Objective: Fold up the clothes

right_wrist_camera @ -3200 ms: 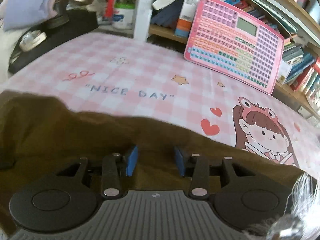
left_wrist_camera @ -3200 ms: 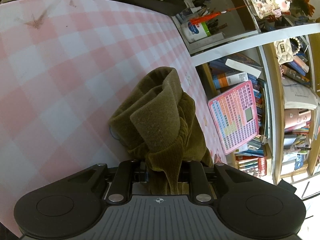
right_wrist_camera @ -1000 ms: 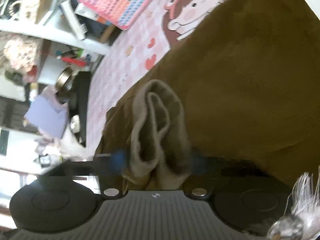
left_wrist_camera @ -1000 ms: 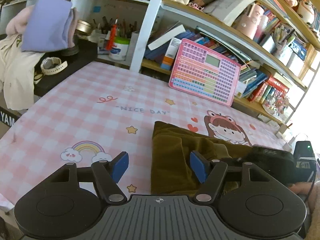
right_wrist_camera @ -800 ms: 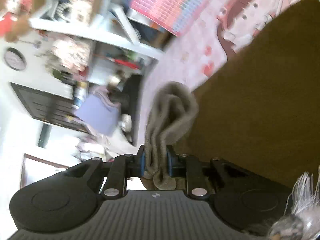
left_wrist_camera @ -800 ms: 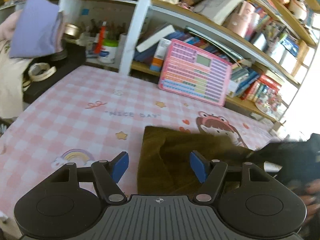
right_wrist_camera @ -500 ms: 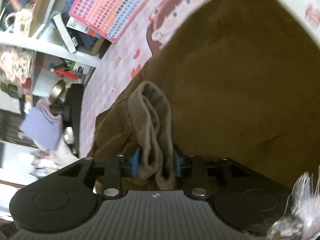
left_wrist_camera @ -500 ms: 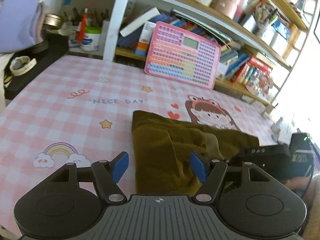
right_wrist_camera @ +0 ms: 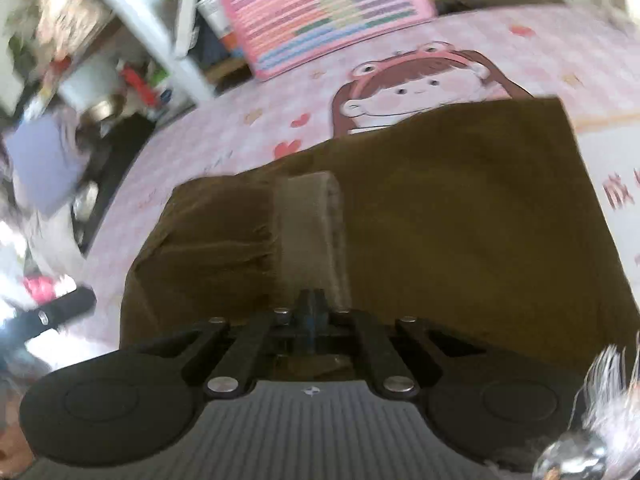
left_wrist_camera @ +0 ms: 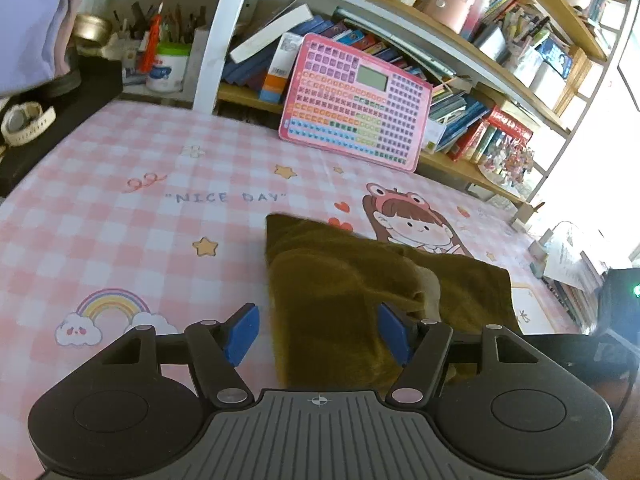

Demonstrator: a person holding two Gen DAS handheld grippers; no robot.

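The olive-brown garment lay folded on the pink checked tablecloth, just in front of the printed cartoon girl, its paler ribbed cuff turned over on top. The left gripper hung over the garment's near edge with its blue pads spread wide and nothing pinched between them. The right gripper had its fingers pressed together just above the cuff, holding no cloth that could be seen.
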